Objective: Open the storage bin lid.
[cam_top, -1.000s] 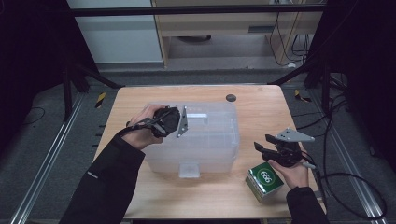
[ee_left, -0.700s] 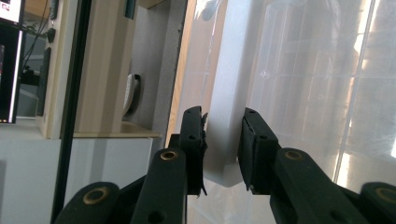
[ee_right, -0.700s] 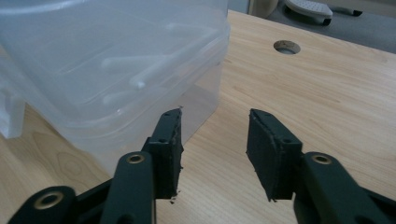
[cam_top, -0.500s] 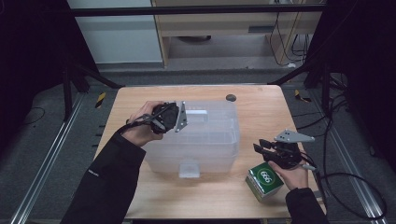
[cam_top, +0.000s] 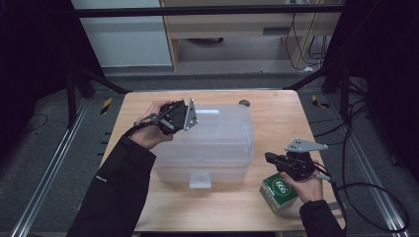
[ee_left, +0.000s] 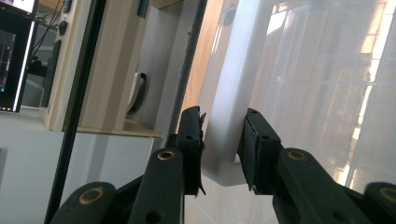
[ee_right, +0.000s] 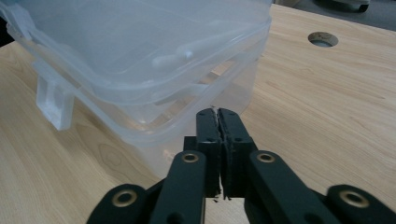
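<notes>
On the wooden table (cam_top: 276, 118), seen from the high view, the left gripper (cam_top: 174, 116) is at the far left corner of a clear plastic storage box (cam_top: 212, 148), held in the person's left hand (cam_top: 153, 132) with a dark sleeve (cam_top: 118, 187) behind it. In the left gripper view, its two black jaws stand on both sides of a white latch handle (ee_left: 229, 116) on the lid (ee_left: 327, 93) of the box. The left jaw pad touches the handle, while a thin gap shows at the right pad, so I cannot tell if the jaws really pinch it.

The box stands in the middle of the table, with its lid on and a second white latch (cam_top: 200, 179) at the near side. A small round hole (cam_top: 243, 102) in the table top is just behind the far right corner of the box.

To the right, the right gripper (cam_top: 271, 159) hovers near the near right corner of the box, apart from it. In the right gripper view its jaws are pressed together with nothing between them, and they point toward the corner of the box (ee_right: 154, 74). Below this gripper, a green and white carton (cam_top: 279, 191) lies on the table near the front edge, partly under the right hand (cam_top: 305, 183).
</notes>
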Available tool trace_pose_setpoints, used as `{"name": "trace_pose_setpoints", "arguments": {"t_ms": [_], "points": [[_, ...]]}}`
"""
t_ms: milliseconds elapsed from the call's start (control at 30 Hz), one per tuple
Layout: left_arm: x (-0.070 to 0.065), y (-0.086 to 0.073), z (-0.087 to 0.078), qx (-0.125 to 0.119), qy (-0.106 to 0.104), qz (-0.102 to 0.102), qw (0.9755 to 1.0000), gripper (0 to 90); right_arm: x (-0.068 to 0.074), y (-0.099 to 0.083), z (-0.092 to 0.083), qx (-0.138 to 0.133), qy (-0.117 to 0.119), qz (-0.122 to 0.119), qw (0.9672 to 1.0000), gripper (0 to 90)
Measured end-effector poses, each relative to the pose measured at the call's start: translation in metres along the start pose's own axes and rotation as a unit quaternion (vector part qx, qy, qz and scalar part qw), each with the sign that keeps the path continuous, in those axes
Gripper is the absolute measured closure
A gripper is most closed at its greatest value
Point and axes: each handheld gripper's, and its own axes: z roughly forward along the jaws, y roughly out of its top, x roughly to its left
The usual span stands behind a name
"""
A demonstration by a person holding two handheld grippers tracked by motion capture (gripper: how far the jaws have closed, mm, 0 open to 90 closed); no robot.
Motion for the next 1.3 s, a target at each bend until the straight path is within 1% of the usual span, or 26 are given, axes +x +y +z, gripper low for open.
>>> {"name": "trace_pose_setpoints", "arguments": {"t_ms": [100,233,300,333,433,467,567,600,633,700,733,767,800,867,967,1100,1200,1267,1300], "points": [[0.002,0.000,0.001,0.000,0.001,-0.002,1.0000,70.2,0.001,0.000,0.001,0.002,-0.001,-0.001,1.0000,90.0],[0.005,0.001,0.003,-0.001,0.009,-0.008,0.9999,70.1,0.002,-0.001,0.003,0.004,0.001,-0.003,1.0000,90.0],[0.006,0.001,0.004,-0.003,0.013,-0.013,0.9998,70.1,0.003,-0.001,0.004,0.007,0.005,0.000,1.0000,90.0],[0.007,0.001,0.005,-0.004,0.016,-0.016,0.9997,70.0,0.003,-0.001,0.005,0.006,0.007,-0.004,1.0000,90.0],[0.010,0.001,0.006,-0.005,0.017,-0.020,0.9996,69.7,0.005,-0.002,0.007,0.009,0.011,-0.004,0.9999,90.0],[0.011,0.001,0.007,-0.005,0.017,-0.025,0.9995,69.6,0.005,-0.001,0.007,0.008,0.012,-0.004,0.9999,90.0],[0.014,0.001,0.009,-0.007,0.020,-0.032,0.9993,69.3,0.007,-0.001,0.007,0.005,0.015,-0.003,0.9999,90.0],[0.014,0.001,0.009,-0.009,0.021,-0.036,0.9991,69.2,0.008,0.000,0.007,0.004,0.013,-0.008,0.9999,90.0],[0.015,0.001,0.010,-0.008,0.021,-0.038,0.9990,69.0,0.010,0.002,0.008,0.002,0.017,-0.010,0.9998,90.0],[0.016,0.001,0.011,-0.009,0.024,-0.041,0.9988,69.0,0.012,0.003,0.009,0.000,0.019,-0.012,0.9997,90.0],[0.016,0.001,0.011,-0.010,0.024,-0.047,0.9985,69.0,0.013,0.004,0.010,-0.001,0.022,-0.013,0.9997,90.0],[0.017,0.001,0.012,-0.008,0.026,-0.044,0.9987,68.9,0.015,0.005,0.010,-0.002,0.023,-0.015,0.9996,90.0],[0.018,0.001,0.012,-0.009,0.028,-0.046,0.9985,68.9,0.016,0.006,0.011,-0.003,0.023,-0.016,0.9996,90.0],[0.019,0.001,0.013,-0.008,0.030,-0.049,0.9983,68.7,0.017,0.006,0.014,-0.007,0.030,-0.008,0.9995,90.0],[0.020,0.001,0.014,-0.011,0.033,-0.057,0.9977,68.5,0.017,0.006,0.015,-0.008,0.029,-0.006,0.9995,90.0],[0.022,0.001,0.015,-0.009,0.033,-0.064,0.9974,68.0,0.016,0.008,0.016,-0.013,0.027,-0.001,0.9995,90.0],[0.023,0.001,0.016,-0.008,0.035,-0.066,0.9972,67.9,0.018,0.011,0.018,-0.018,0.029,-0.005,0.9994,90.0],[0.023,0.001,0.017,-0.009,0.036,-0.072,0.9967,67.8,0.021,0.013,0.019,-0.021,0.028,-0.009,0.9994,90.0],[0.024,0.001,0.017,-0.009,0.037,-0.071,0.9968,67.8,0.021,0.014,0.019,-0.023,0.031,-0.008,0.9992,90.0]]}}
